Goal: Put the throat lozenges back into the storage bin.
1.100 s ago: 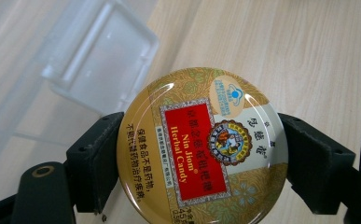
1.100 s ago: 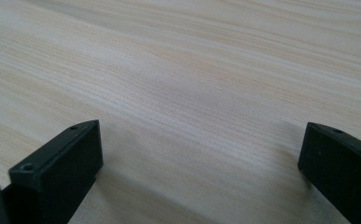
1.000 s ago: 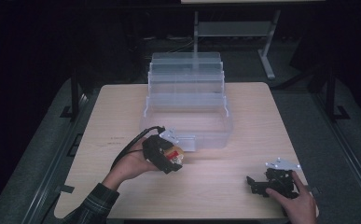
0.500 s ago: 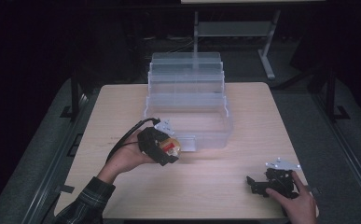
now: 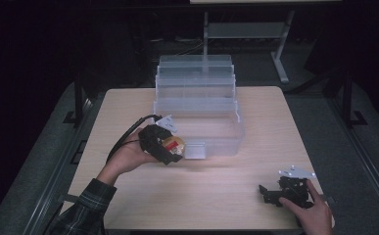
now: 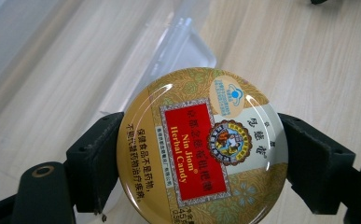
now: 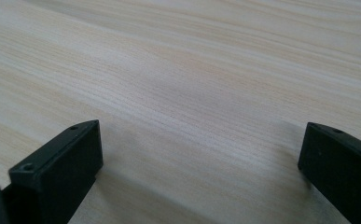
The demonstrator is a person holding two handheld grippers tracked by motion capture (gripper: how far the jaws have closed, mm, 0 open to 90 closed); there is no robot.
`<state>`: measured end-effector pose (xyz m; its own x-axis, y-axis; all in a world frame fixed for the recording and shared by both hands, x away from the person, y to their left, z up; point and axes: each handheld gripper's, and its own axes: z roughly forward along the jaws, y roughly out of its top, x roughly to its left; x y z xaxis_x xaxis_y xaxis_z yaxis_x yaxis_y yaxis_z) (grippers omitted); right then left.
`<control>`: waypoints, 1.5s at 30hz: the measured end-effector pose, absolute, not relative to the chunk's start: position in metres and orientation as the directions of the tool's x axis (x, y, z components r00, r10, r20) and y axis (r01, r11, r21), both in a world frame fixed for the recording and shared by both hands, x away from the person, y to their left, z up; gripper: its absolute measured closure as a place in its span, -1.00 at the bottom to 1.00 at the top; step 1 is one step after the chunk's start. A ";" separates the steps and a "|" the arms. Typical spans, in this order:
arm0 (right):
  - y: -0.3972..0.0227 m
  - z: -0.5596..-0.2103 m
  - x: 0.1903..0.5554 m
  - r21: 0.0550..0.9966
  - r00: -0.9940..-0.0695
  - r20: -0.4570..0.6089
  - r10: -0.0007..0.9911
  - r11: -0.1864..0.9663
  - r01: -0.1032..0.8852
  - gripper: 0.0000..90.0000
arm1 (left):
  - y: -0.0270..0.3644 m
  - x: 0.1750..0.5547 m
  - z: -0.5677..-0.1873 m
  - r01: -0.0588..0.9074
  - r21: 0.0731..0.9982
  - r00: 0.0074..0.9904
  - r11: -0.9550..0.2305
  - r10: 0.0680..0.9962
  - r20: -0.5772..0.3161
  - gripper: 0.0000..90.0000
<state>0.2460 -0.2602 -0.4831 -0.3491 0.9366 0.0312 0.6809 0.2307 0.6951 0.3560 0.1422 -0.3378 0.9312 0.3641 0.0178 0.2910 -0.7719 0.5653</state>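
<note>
Left gripper [image 5: 170,147] pinches candy tin [image 6: 201,147], seemingly just beside bin [image 5: 236,139] front edge; right gripper [image 5: 287,191] spread.

1. the high view is dim, and the room around the table [image 5: 216,196] is almost black.
2. white shiny spots sit on the round tin [image 6: 201,149], whose print is sharp.
3. the clear box [image 6: 24,56] behind it looks blurry.
4. the right gripper [image 7: 201,172] casts soft shadows on the wood.

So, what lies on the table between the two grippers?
Bare table in the high view: nothing lies between the left gripper, holding the tin, and the right gripper.
</note>
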 end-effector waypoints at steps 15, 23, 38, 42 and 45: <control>-0.260 -0.483 0.246 0.695 -0.349 0.030 0.936 0.231 0.680 -1.00 | 0.153 0.375 -0.330 0.325 0.570 0.910 -0.755 0.414 0.030 -0.56; -0.260 -0.483 0.246 0.696 -0.350 0.030 0.936 0.232 0.680 -1.00 | 0.157 0.386 -0.326 0.342 0.580 0.894 -0.739 0.446 0.042 -0.56; -0.260 -0.483 0.246 0.695 -0.349 0.031 0.937 0.230 0.681 -1.00 | 0.168 0.412 -0.332 0.421 0.576 0.837 -0.701 0.545 0.050 -0.56; -0.260 -0.483 0.246 0.695 -0.349 0.031 0.937 0.231 0.681 -1.00 | 0.170 0.418 -0.336 0.441 0.574 0.824 -0.690 0.565 0.046 -0.56; -0.260 -0.483 0.246 0.695 -0.349 0.031 0.937 0.231 0.681 -1.00 | 0.172 0.423 -0.339 0.453 0.569 0.817 -0.687 0.576 0.045 -0.56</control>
<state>0.2461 -0.2602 -0.4832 -0.3489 0.9367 0.0310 0.6809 0.2306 0.6952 0.4227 0.1721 -0.3392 0.8165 0.5756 0.0446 0.4529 -0.6865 0.5688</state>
